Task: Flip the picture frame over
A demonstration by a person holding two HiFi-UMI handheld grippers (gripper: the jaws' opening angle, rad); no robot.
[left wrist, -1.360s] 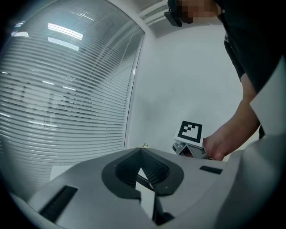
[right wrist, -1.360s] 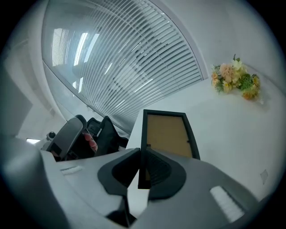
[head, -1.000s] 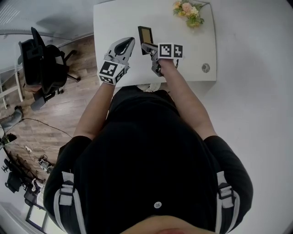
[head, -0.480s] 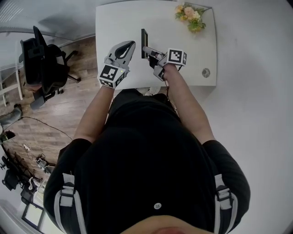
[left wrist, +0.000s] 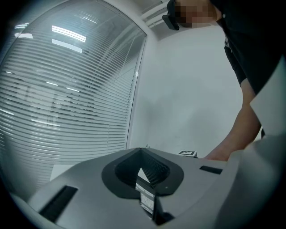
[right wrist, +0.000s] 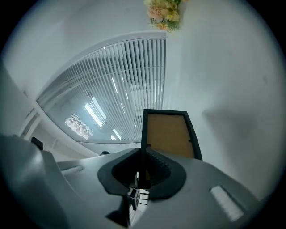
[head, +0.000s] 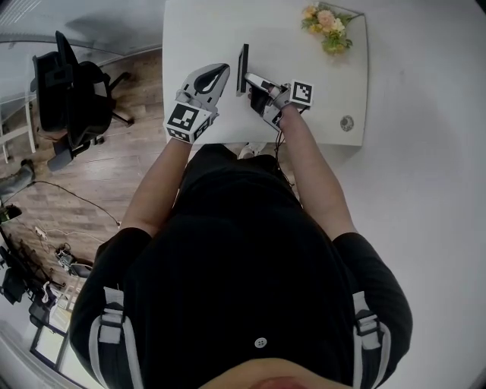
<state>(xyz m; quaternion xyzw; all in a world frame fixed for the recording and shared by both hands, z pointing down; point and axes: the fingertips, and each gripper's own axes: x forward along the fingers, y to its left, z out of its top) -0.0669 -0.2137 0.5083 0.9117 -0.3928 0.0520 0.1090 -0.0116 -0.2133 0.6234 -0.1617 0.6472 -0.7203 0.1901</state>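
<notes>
Left of the flowers (head: 328, 29), the picture frame (head: 241, 64) stands on edge, pinched by the right gripper (head: 247, 77); the left gripper (head: 220, 71), clenched empty, hangs farther left.

Lower edge of picture frame (right wrist: 170, 134) buried within right claw (right wrist: 143, 157)

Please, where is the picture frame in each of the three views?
Head view: picture frame at top centre, seen edge-on, held by the right claw.
Left gripper view: not in it.
Right gripper view: centre, brown back showing, clamped between the jaws.
Shared landmark: flowers, in the head and right gripper views.
</notes>
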